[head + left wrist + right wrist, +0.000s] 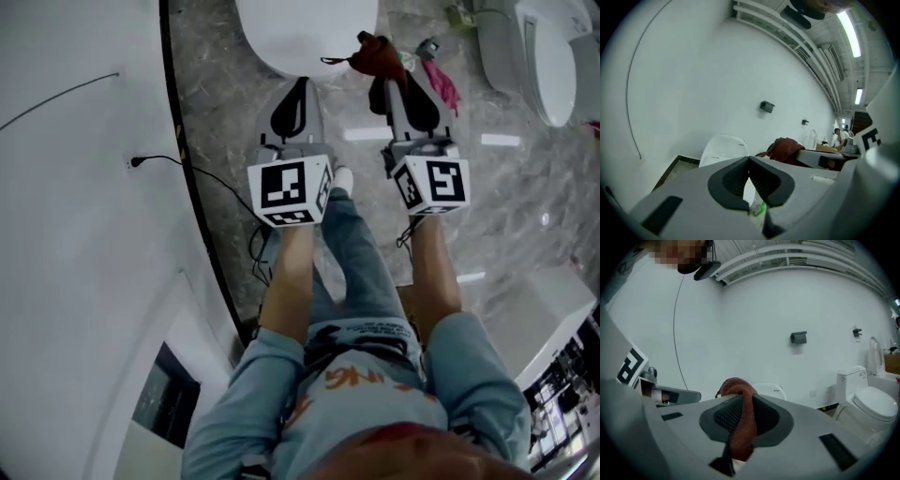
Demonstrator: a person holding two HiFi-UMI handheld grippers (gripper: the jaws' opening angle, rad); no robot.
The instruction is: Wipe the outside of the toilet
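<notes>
Head view puts both tools side by side over the marble floor (525, 187). Just past the tips of the left gripper (749, 161) lies the white toilet (305, 33), which also sits ahead and to the left of the right gripper (740, 401). We see the left gripper's jaws pressed together at their tips with nothing between them. The right gripper's jaws are clamped on a dark red cloth (739, 432), which bunches over their tips and hangs down between the pads. It is not touching the toilet. Each gripper carries a marker cube (289, 187) printed with bold black-and-white squares and no words. From the left gripper view we make out a small line of dark print (741, 144) near the toilet lid's edge, too small to read. Orange lettering (361, 378) on the person's shirt is creased, and we think it ends in "NG". Off to the right gripper's right stands a second toilet (874, 406) against the white wall (764, 310).
</notes>
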